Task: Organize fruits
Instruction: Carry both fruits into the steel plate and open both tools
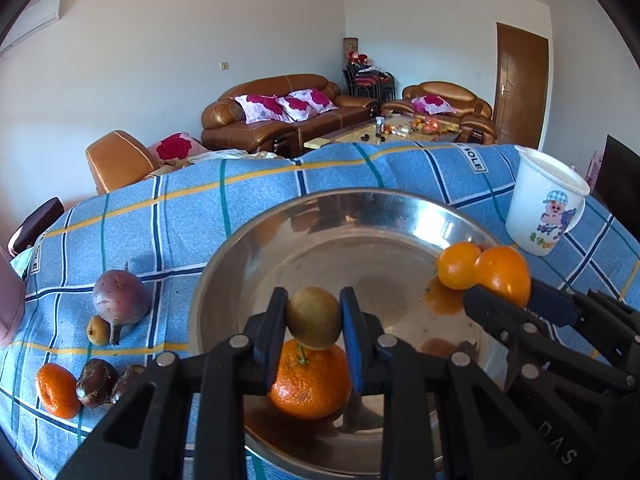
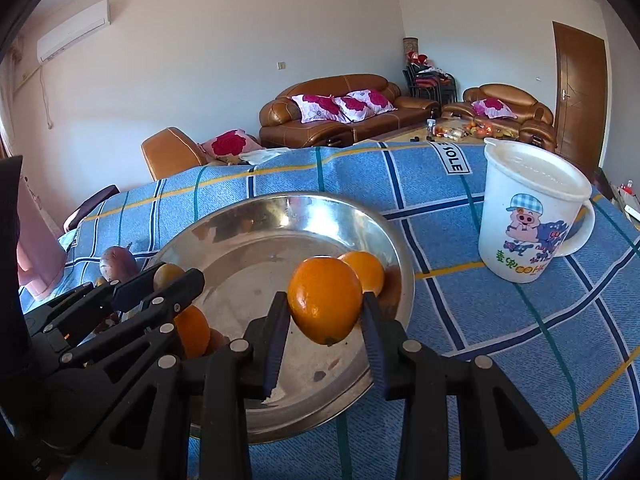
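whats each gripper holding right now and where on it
The left hand-held gripper clamps a small yellow-green fruit by its two sides. The right hand-held gripper clamps an orange fruit across its middle. Both hang over the steel bowl.

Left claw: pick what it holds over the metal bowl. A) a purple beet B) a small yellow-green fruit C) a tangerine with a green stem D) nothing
B: the left claw is shut on a small yellow-green fruit above the metal bowl; the stemmed tangerine lies in the bowl beneath it.
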`<state>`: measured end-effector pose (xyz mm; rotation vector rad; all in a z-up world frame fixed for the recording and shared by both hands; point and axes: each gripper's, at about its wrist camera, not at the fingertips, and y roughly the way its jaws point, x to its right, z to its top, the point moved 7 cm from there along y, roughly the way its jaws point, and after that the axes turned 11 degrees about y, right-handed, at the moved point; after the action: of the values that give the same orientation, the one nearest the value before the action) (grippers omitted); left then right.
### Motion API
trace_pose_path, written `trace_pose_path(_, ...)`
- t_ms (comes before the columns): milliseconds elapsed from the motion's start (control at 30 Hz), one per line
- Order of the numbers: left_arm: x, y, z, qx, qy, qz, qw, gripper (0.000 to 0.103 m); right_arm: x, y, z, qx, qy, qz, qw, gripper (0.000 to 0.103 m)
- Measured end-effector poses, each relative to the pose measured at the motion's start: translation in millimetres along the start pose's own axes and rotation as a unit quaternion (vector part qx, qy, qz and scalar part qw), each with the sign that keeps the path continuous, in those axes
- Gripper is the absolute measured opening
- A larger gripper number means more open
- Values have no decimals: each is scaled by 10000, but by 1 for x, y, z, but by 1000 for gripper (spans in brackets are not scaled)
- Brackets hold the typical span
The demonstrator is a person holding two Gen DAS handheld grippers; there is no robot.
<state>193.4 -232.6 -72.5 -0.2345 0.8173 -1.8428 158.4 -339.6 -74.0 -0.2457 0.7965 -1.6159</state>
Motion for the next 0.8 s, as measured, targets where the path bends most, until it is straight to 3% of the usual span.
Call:
trace_pose_path(267, 5, 9, 1, -190, 122, 28, 9997, 28, 2, 8, -3, -242, 43, -15, 9997, 38)
trace_pose_path(633, 5, 18, 0, -369, 81, -45, 9993, 31, 2, 9, -1, -206, 89, 30, 9997, 39)
trace_pose_path(733, 2, 18, -1, -371, 46, 106, 9992, 47, 4, 7, 0, -142, 125, 12, 9998, 39)
trace_pose_path(800, -2, 16, -1, -349, -19, 231, 9991, 65, 7, 3, 1, -82, 179, 22, 9998, 39)
